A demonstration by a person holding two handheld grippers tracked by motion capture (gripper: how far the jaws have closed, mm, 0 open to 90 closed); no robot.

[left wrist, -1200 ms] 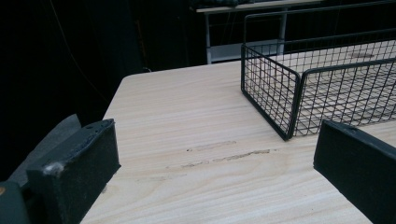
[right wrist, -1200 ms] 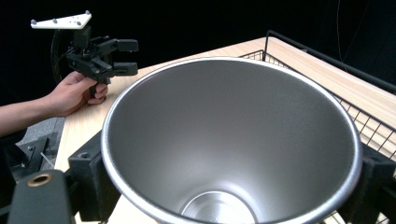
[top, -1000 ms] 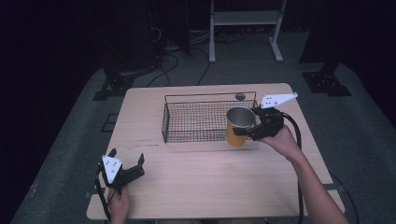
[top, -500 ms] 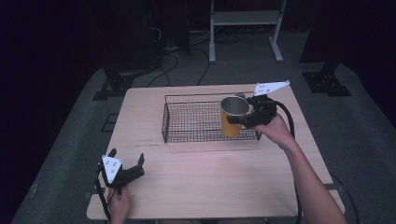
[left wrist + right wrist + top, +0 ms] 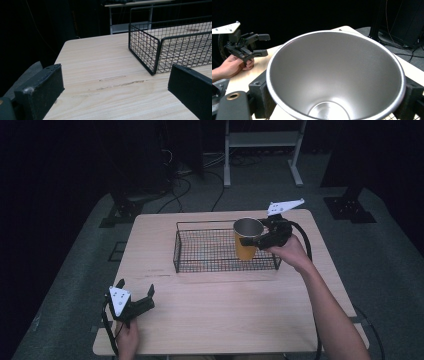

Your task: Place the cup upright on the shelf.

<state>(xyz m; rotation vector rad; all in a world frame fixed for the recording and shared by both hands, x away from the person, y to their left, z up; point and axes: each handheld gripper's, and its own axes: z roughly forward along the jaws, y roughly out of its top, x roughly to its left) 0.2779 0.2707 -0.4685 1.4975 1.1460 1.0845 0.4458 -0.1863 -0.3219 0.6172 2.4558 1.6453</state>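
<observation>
Looking down from the high view, your right gripper (image 5: 256, 241) has the orange metal cup (image 5: 246, 240) clamped by its side, upright above the right end of the wire basket (image 5: 200, 265). Left gripper view: jaws spread wide over bare table (image 5: 105, 65), holding nothing. Right gripper view shows the cup's (image 5: 337, 75) slick steel inside; it looks light, rigid and slippery, so grip low on the wall.

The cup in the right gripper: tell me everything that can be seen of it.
The cup is a tapered metal tumbler, orange outside and brushed steel inside, empty. It stands upright, lifted over the right end of the black wire basket. The right gripper is shut on it, a black jaw pad at each side of its rim.
</observation>
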